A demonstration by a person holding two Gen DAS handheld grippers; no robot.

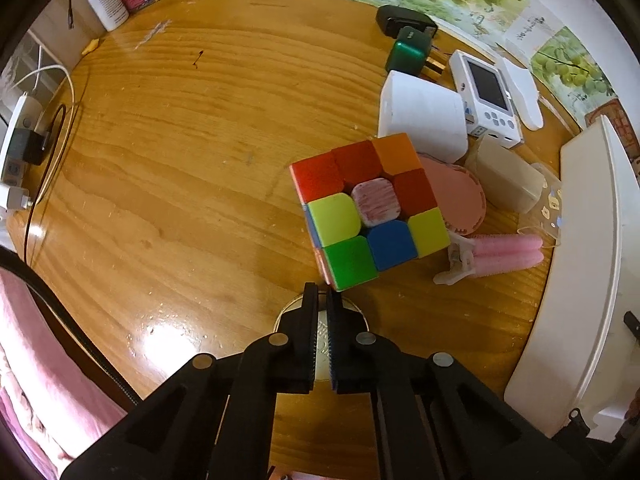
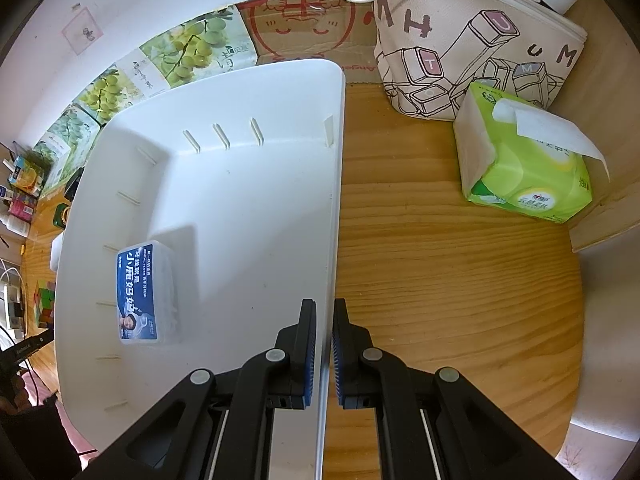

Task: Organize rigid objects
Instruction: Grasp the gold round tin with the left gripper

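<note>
Wooden desk (image 1: 160,184): one puzzle cube (image 1: 368,208) sits just beyond the left claw (image 1: 322,300), clamped on a round tin (image 1: 320,344). Right claw (image 2: 324,308) pinches the white bin (image 2: 240,184) wall; one floss box (image 2: 146,292) inside.

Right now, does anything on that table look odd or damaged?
Yes: the puzzle cube near the clutter has a centre square that is scuffed whitish with pink streaks, unlike its clean bright neighbours. It is also scrambled. In the white bin, a dental floss box lies alone.
</note>
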